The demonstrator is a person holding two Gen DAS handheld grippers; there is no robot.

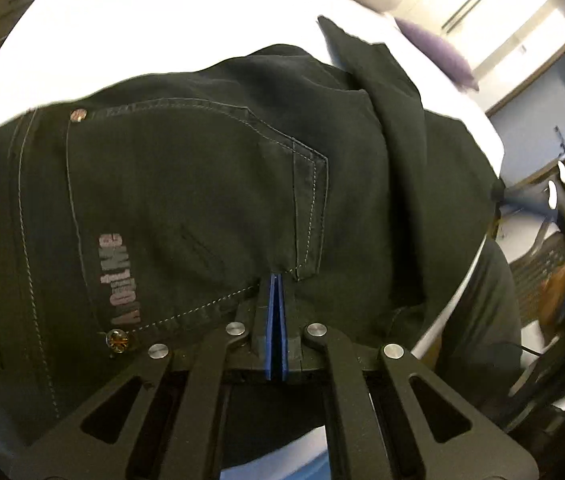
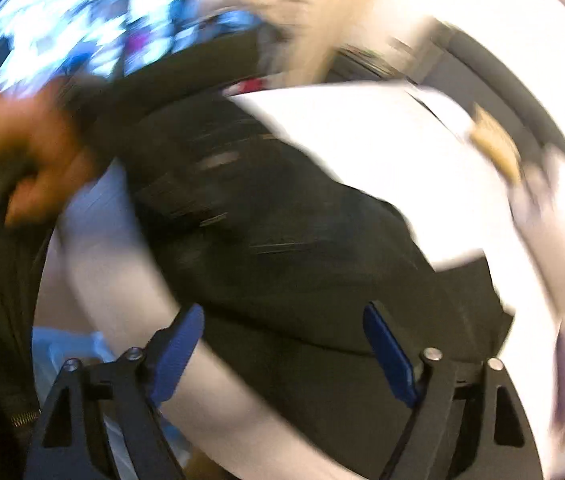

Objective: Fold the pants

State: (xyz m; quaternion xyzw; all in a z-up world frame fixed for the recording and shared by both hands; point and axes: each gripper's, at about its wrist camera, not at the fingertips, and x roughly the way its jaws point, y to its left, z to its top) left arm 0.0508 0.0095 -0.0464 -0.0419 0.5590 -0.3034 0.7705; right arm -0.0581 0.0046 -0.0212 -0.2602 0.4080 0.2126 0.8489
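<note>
Left gripper (image 1: 277, 280) clamps the black pants (image 1: 186, 184) (near the pocket corner); right gripper (image 2: 284, 314), blurred, seems spread empty above them.

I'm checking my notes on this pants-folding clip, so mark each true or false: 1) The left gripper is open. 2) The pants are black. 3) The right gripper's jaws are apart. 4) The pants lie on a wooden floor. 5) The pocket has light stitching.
1) False. The left gripper is shut, its blue pads pressed together at the pants edge by the pocket; whether cloth is pinched cannot be told.
2) True.
3) True. The right gripper is open, nothing between its pads.
4) False. They lie on a white surface.
5) True. Pale thread outlines the pocket.
</note>
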